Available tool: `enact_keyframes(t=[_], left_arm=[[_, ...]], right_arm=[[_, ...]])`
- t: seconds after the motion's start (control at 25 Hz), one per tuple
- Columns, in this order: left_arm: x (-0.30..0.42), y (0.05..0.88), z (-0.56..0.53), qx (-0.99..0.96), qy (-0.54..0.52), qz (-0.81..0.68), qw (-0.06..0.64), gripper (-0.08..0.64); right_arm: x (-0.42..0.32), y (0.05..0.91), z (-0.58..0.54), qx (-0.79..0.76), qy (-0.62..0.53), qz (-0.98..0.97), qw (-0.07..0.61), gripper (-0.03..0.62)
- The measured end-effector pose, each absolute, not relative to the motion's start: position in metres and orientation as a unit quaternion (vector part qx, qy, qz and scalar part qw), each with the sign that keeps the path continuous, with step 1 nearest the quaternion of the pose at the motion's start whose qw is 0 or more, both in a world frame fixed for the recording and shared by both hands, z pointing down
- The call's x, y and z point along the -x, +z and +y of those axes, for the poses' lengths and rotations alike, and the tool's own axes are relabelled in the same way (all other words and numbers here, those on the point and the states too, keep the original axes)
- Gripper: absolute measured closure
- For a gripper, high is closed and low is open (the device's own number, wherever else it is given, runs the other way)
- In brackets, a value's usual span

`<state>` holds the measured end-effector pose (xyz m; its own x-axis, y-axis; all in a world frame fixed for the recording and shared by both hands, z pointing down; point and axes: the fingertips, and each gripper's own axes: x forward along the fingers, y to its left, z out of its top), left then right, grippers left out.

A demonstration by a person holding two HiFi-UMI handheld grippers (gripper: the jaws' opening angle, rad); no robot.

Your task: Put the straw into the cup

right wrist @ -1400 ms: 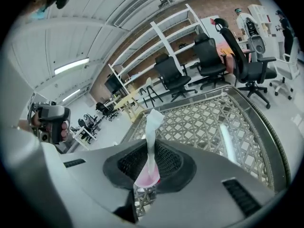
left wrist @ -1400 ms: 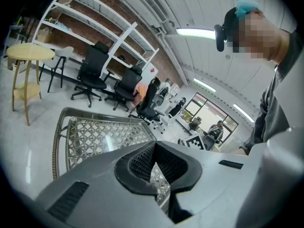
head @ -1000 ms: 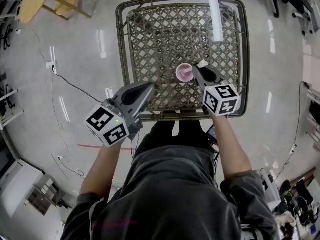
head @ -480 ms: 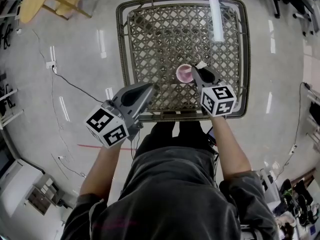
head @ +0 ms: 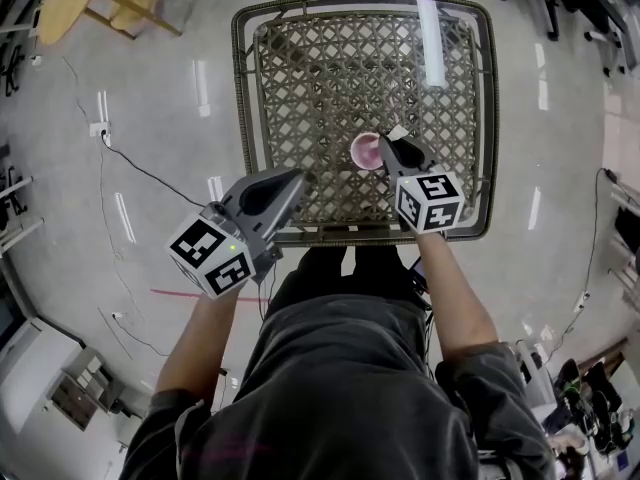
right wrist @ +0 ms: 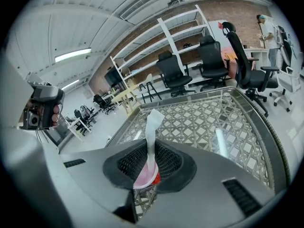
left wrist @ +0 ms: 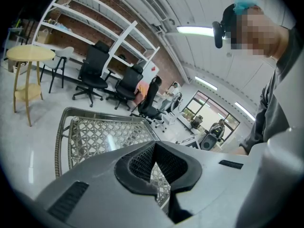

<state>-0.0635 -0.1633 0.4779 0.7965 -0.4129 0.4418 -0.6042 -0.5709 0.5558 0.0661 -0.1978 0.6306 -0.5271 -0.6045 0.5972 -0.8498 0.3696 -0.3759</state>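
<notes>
Right gripper (right wrist: 151,151): jaws clenched on one white paper-wrapped straw (right wrist: 151,125). The straw stands upright between them, its flattened top sticking out above the jaws. Its lower end drops toward one small pink plastic cup (right wrist: 145,178) directly under and just beyond the jaw tips. I can't tell if the straw tip is inside the cup. There is a red patch on the cup's side, with no print readable.

The cup stands on one square woven-lattice table with a raised wicker rim (head: 241,98). A wide stretch of lattice top runs from the jaws to the far rim and to the left rim. The rim on the right and the one behind the jaws are nearer.

Left gripper (left wrist: 154,148): jaws pressed together, nothing between them. It sits well apart from the cup, at the table's near-left corner, with glossy grey floor (head: 150,118) open to its left.

There are two marker cubes, one per gripper, left (head: 212,256) and right (head: 430,200). They show black-and-white square patterns only. Three black office chairs (right wrist: 173,75) stand past the far rim.
</notes>
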Motion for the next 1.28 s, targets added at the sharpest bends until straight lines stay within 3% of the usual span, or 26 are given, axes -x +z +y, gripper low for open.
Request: enact_keyframes(t=[1.28], left_arm=[[0.074, 0.462, -0.159, -0.883, 0.121, -0.295, 0.345, 0.552]], right_arm=[[-0.072, 0.639, -0.199, -0.464, 0.361, -0.789, 0.181, 0.546]])
